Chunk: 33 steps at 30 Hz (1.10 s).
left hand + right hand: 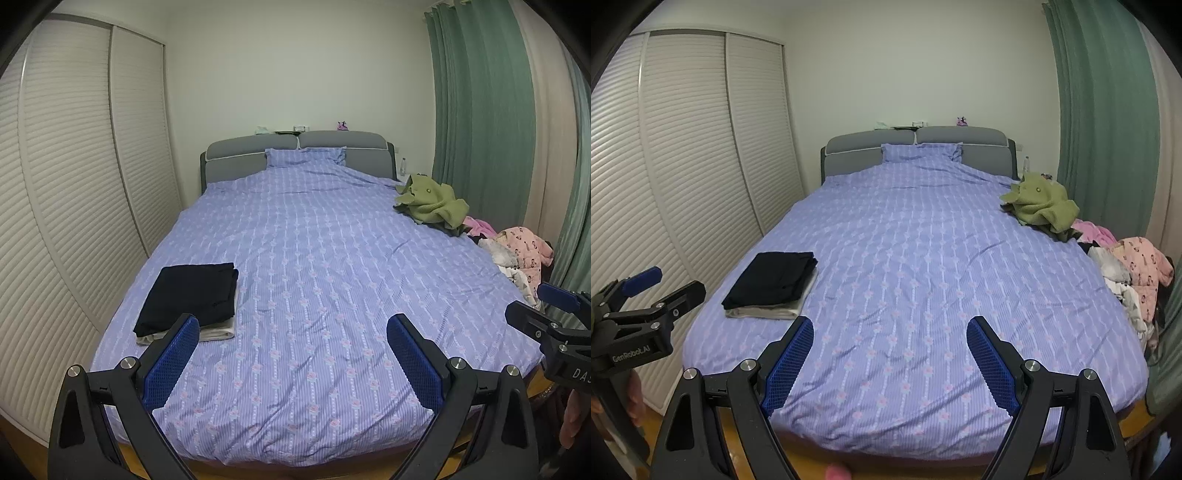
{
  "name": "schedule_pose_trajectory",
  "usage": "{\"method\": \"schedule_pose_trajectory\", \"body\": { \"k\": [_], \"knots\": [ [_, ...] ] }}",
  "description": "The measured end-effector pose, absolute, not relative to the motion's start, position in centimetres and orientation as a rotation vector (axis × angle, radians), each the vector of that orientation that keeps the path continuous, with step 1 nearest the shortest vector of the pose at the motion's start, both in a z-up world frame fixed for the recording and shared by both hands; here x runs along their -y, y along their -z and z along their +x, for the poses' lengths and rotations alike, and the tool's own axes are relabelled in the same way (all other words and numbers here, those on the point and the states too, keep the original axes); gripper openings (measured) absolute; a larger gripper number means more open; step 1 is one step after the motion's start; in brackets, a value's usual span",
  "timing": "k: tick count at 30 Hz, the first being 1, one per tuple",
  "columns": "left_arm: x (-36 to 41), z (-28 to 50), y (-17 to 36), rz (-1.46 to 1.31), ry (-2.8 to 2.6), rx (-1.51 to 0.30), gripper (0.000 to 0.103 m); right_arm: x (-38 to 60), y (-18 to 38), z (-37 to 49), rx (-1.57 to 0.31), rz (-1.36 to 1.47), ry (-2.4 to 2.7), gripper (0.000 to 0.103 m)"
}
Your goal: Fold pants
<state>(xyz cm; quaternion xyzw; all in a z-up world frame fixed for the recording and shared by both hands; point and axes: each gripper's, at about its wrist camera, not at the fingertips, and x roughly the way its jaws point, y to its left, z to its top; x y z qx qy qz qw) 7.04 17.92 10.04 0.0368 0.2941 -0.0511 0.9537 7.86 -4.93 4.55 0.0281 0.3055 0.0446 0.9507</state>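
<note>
Folded black pants (pixel 190 295) lie on top of a folded pale garment (pixel 218 332) on the left side of the bed; the stack also shows in the right wrist view (pixel 772 278). A heap of unfolded clothes (pixel 517 254) sits at the bed's right edge, also in the right wrist view (pixel 1130 273). My left gripper (pixel 291 360) is open and empty above the foot of the bed. My right gripper (pixel 890 360) is open and empty, held to the right of the left one. Neither touches any cloth.
The bed has a purple striped cover (pixel 314 280) and a grey headboard (pixel 295 147). A green garment (pixel 432 203) lies at the far right. Louvred wardrobe doors (pixel 74 184) stand on the left, green curtains (pixel 480 110) on the right. Wooden floor (pixel 923 469) lies below the bed's foot.
</note>
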Motion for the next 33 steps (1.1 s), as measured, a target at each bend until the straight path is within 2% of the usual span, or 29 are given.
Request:
{"method": "schedule_pose_trajectory", "body": {
  "k": [33],
  "knots": [
    [-17.00,6.29,-10.82,0.072,0.127,-0.586,0.103,5.98,-5.17,7.21,-0.619,0.067,-0.071,0.086]
  ]
}}
